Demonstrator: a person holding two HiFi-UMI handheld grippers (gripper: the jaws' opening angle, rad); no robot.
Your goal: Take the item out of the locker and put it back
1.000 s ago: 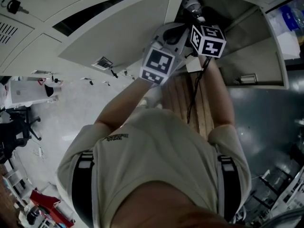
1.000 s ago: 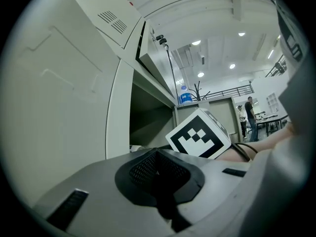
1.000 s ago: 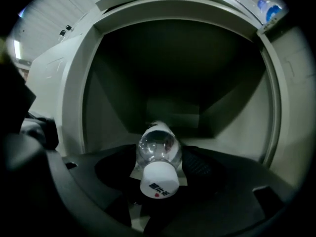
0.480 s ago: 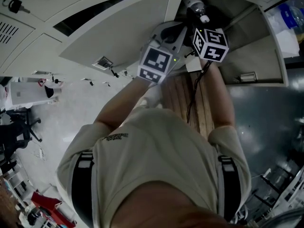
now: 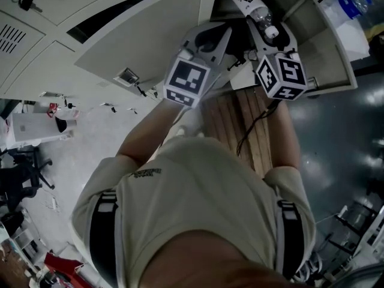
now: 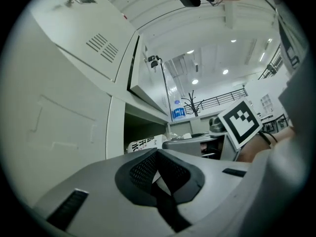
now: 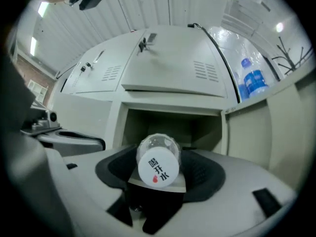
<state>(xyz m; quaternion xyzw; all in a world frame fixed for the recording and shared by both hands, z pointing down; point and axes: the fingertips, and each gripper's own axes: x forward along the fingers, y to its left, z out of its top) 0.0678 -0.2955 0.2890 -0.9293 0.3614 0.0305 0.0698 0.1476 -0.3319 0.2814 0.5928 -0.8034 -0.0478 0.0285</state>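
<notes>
Compared with 1 second ago, more of the bottle (image 7: 158,165) shows outside the locker (image 7: 170,106) mouth, clamped in the right gripper (image 5: 259,23) fingers with its long axis aimed straight into the open compartment, while the left gripper (image 6: 157,154) fingers rest together, empty, alongside.

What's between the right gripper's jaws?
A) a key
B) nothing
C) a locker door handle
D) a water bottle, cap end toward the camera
D: in the right gripper view the water bottle sits clamped between the right gripper pads, white cap facing the camera, in front of the open locker compartment.
</notes>
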